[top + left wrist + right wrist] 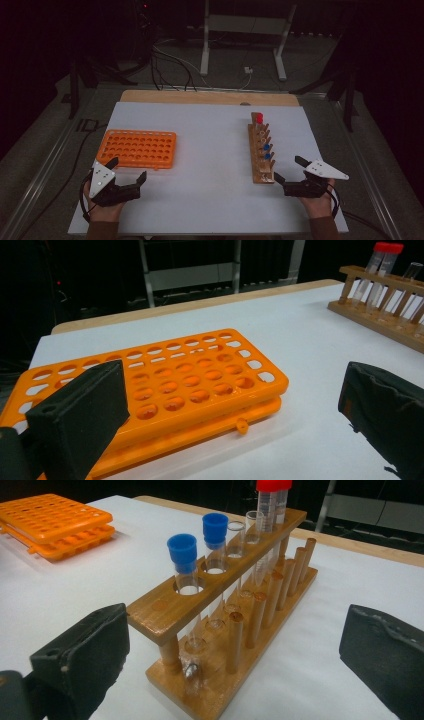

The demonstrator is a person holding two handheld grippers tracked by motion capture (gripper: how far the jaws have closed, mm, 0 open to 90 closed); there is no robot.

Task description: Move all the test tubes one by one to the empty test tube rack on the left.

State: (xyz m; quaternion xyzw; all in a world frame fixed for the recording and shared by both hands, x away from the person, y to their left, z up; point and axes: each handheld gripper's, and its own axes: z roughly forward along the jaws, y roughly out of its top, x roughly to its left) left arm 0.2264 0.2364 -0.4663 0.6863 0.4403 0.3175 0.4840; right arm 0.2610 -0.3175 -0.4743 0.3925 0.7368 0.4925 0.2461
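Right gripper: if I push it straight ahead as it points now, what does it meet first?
Most likely the near end of the wooden tube rack, which sits between the open right gripper's jaws, ahead of the nearest blue-capped tube.

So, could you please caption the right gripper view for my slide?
Open right gripper faces a wooden rack holding blue-capped tubes.

The high view looks forward and down over the whole table [210,200]. The left gripper view sits low, close to the orange rack [165,385]; the right gripper view sits close to the wooden rack [220,630]. All three views share both racks.
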